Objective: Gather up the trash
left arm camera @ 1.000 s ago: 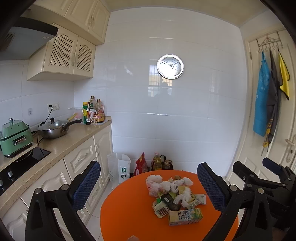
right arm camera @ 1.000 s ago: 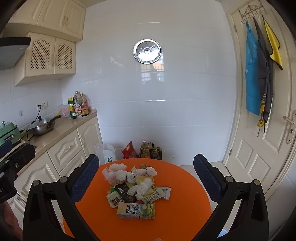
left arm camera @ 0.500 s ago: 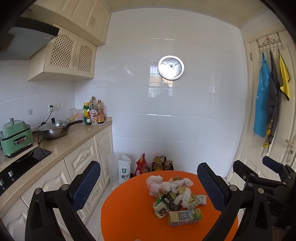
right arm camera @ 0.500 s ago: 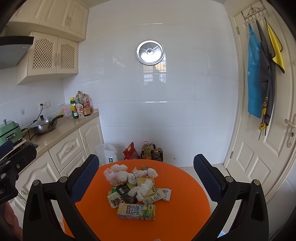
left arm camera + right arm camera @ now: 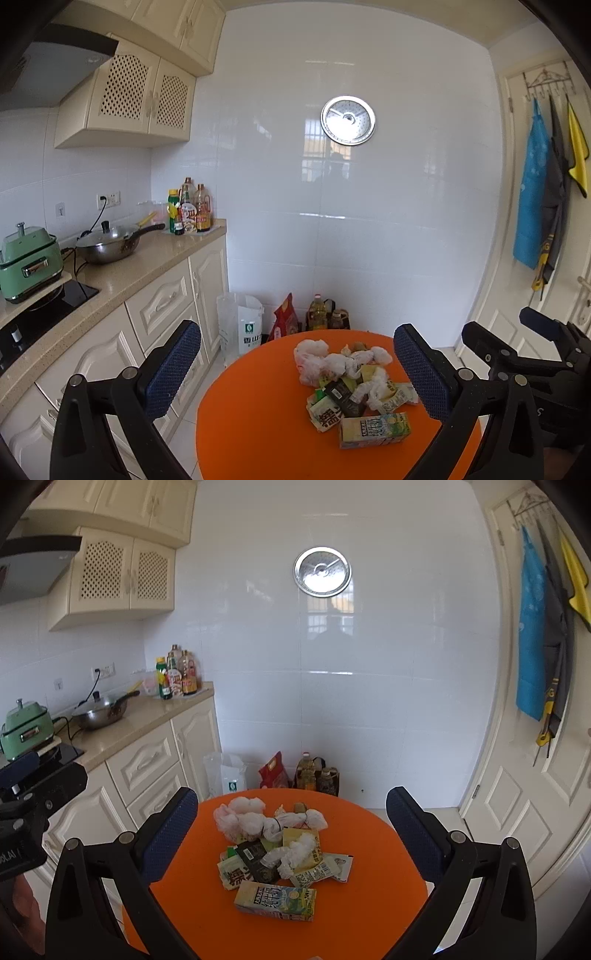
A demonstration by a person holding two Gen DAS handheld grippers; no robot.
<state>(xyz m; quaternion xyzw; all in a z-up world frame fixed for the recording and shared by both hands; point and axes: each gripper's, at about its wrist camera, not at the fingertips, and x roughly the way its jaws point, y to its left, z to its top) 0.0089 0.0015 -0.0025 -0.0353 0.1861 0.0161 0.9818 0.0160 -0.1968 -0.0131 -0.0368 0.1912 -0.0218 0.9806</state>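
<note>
Right wrist view looks down over a round orange table point(image 5: 369, 853) in a white-tiled kitchen; the right gripper point(image 5: 291, 830) hangs above it with its blue-padded jaws spread wide and nothing between them. A heap of trash point(image 5: 273, 845) sits in the middle of the table: knotted white plastic bags point(image 5: 251, 819) at the far side, crumpled white tissue point(image 5: 295, 853) on top, flat snack wrappers underneath, and a yellow-green drink carton point(image 5: 275, 901) lying on its side at the near edge, apart from the tangle.

Left wrist view shows the same heap point(image 5: 351, 384) lower right of centre; the left gripper point(image 5: 295, 369) is likewise wide open and empty, off to the left of the pile; the other tool shows at the right edge.

Nothing is collected yet, by my judgement; no bin shows, though a white bag point(image 5: 242, 325) stands on the floor by the cabinets. To do the first pick well, start with the carton, since it lies clear and rigid; close across its narrow faces; leave bags and tissue for later, pinching each at its knot or bulk so that loose wrappers are not dragged off the table.

Writing: the carton point(image 5: 375, 430) carries Chinese characters too small to read surely; a dark wrapper point(image 5: 256, 860) and a pale one bear print I cannot read; the floor bag has a green logo.
</note>
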